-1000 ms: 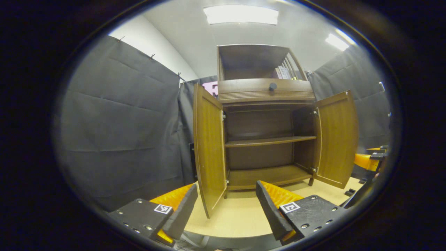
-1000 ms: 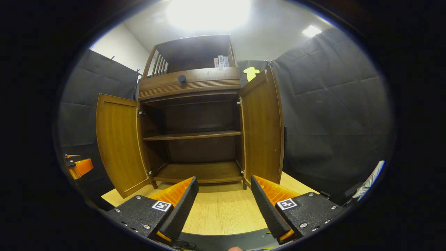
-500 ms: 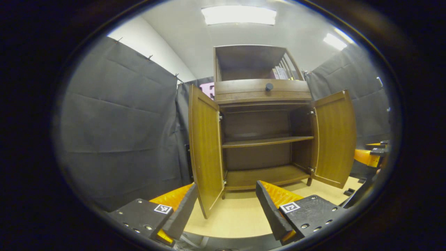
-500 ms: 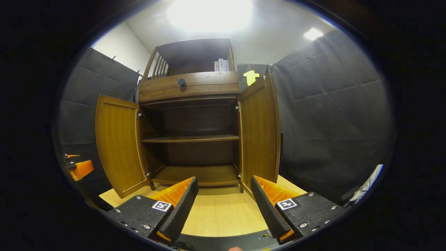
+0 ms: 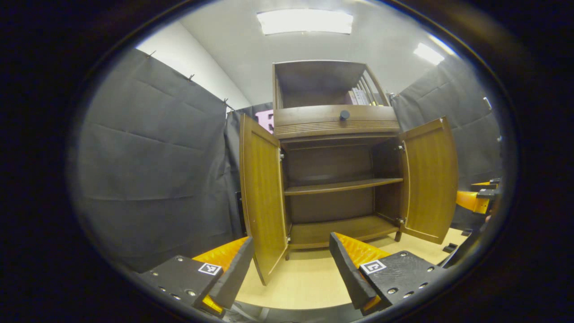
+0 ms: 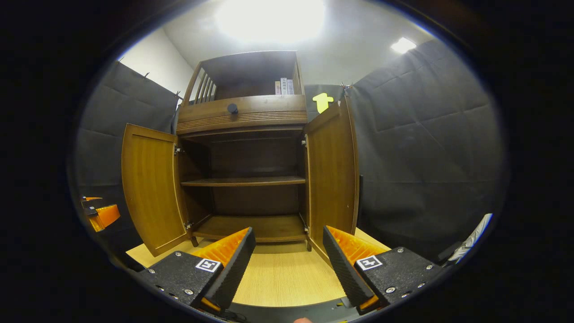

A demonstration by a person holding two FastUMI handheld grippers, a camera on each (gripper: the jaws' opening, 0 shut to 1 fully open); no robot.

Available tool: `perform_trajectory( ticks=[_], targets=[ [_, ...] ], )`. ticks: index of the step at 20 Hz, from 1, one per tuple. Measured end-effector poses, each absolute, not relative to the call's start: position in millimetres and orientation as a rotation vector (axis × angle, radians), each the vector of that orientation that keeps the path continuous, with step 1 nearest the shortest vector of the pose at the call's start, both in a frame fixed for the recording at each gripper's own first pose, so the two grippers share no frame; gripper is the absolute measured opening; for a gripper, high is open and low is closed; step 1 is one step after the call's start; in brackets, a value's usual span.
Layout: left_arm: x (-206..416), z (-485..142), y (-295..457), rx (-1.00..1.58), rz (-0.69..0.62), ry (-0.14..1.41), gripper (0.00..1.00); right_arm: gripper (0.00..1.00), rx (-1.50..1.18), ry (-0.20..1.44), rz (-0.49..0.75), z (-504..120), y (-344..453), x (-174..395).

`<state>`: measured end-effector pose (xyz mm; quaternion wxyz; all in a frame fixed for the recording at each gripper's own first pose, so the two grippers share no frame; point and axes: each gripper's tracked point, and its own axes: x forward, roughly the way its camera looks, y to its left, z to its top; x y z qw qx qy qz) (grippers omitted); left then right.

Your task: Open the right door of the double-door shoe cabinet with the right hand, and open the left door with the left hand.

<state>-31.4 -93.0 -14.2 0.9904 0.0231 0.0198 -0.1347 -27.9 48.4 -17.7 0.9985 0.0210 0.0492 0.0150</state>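
The brown wooden shoe cabinet (image 5: 334,121) (image 6: 242,114) stands on a light wood floor with both doors swung wide. In the left gripper view its left door (image 5: 260,193) is edge-on just ahead and its right door (image 5: 430,179) hangs open farther off. In the right gripper view the right door (image 6: 332,175) is close and the left door (image 6: 150,188) stands open beyond. Inside are bare shelves (image 5: 343,185) (image 6: 244,181). My left gripper (image 5: 289,264) is open, short of the cabinet, holding nothing. My right gripper (image 6: 287,260) is open too, with nothing between its fingers.
Black cloth walls close in on both sides. A drawer with a dark knob (image 5: 344,115) (image 6: 232,108) sits above the doors, with books (image 5: 358,96) on the top shelf. The other gripper's orange body shows at the view edges (image 5: 475,199) (image 6: 101,213).
Both grippers have drawn back a little from the cabinet, which sits slightly lower in each view. The doors stay open and the fingers stay apart.
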Motion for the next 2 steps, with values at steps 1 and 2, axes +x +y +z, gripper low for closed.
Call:
perform_trajectory(
  ticks=[1, 2],
  targets=[
    [-32.3, -14.5, -92.0, 0.043, -0.268, 0.04, 1.0, 0.94, 0.04, 0.097, 0.03, -17.3, 48.8, -27.0],
    [-33.1, -14.7, -92.8, 0.041, -0.268, 0.042, 1.0, 0.92, 0.039, 0.095, 0.031, -16.6, 49.6, -26.9]
  ],
)
